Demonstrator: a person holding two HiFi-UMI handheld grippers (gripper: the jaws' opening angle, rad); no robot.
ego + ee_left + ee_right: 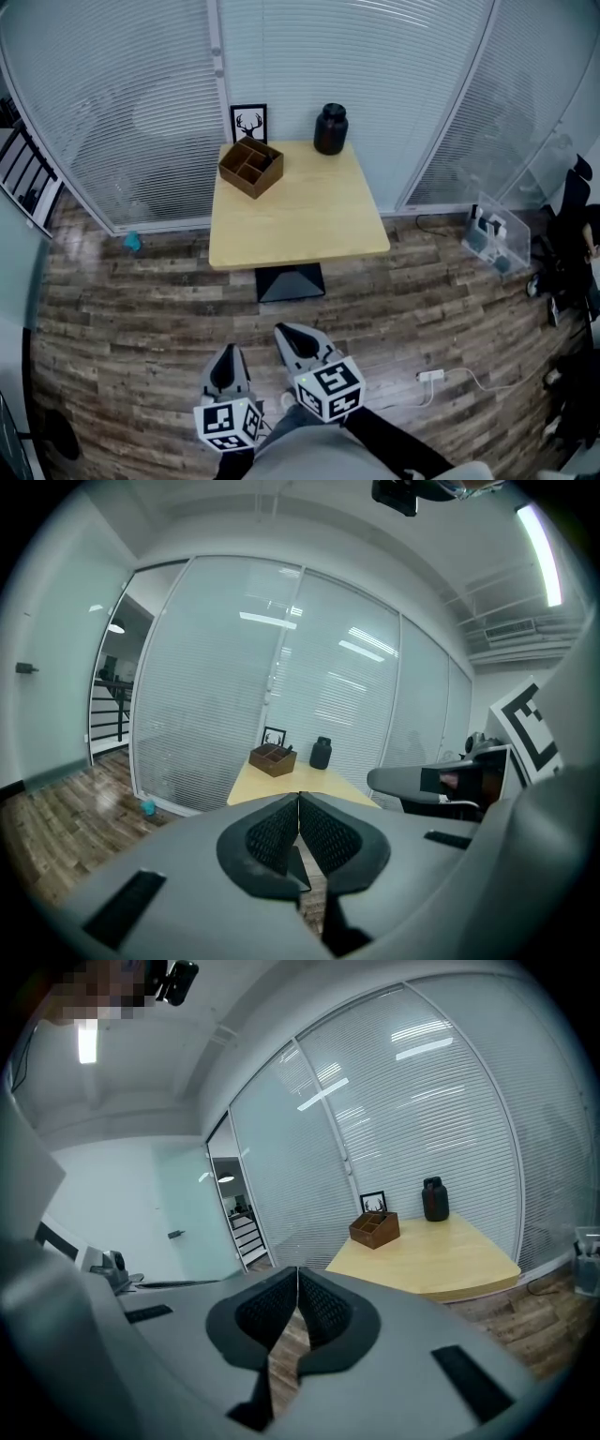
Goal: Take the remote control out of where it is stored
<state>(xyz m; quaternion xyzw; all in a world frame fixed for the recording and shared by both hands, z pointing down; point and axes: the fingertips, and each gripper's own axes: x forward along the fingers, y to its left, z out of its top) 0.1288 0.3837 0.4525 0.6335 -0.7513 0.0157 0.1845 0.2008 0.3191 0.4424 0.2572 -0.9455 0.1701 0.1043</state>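
A brown wooden organiser box (251, 167) with compartments stands at the back left of the light wooden table (309, 225). I cannot make out the remote control in it from here; a dark tip seems to stick up from the box (273, 759) in the left gripper view. Both grippers hang over the wood floor, well short of the table's near edge. My left gripper (226, 356) is shut with nothing in it, its pads (281, 829) pressed together. My right gripper (289, 334) is beside it, also shut and empty, with the box (375, 1228) far ahead of it.
A black jar (330, 128) and a framed deer picture (248, 122) stand at the table's back edge against the glass wall with blinds. On the floor are a clear plastic bin (497, 236), a white power strip (431, 376) and a small blue object (132, 242). A dark chair (572, 244) is at the right.
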